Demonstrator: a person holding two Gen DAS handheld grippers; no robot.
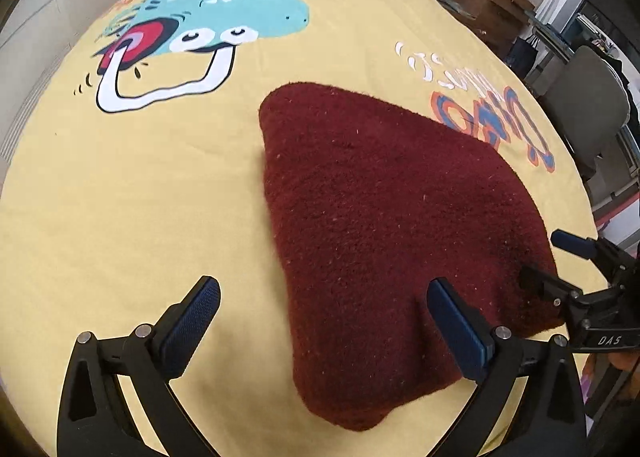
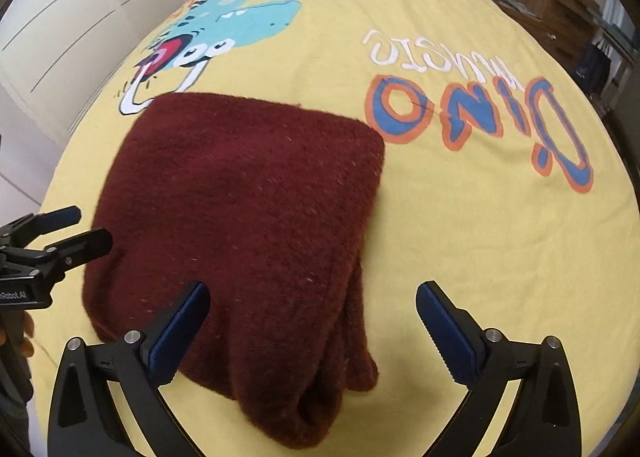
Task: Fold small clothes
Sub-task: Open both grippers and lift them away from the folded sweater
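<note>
Left gripper: jaws fully apart, nothing between the pads. Its left finger hangs over bare yellow bedspread, its right finger sits over the near-left part of the maroon knit garment. Not clamped on anything.

The garment lies on the bedspread, near edge of the bed, right of the cartoon dino print and left of the orange-and-blue lettering. Already folded into a compact rectangular block; several layers show stacked along its near-right edge in the right wrist view (a rolled lip hangs at the near corner).

Right gripper: jaws also wide apart, empty. Its left finger is over the garment's near part, its right finger over bare bedspread just right of the stack. From the left wrist view its fingertips rest at or just over the garment's near-right corner; can't tell if touching.

Handling, my read:
- Thick fuzzy knit, soft, no stiffness. It'll sag and the layers will slide apart if lifted from one point.
- Light-ish but bulky. High friction against the textured pads, so slip isn't the worry; an incomplete bite is.
- Not fragile, though fuzz could snag.
- Grab at the layered near edge, one gripper per near corner, jaws bracketing all layers. Pinching only the top layer would unfold it.

Fold looks nearly or fully done.
</note>
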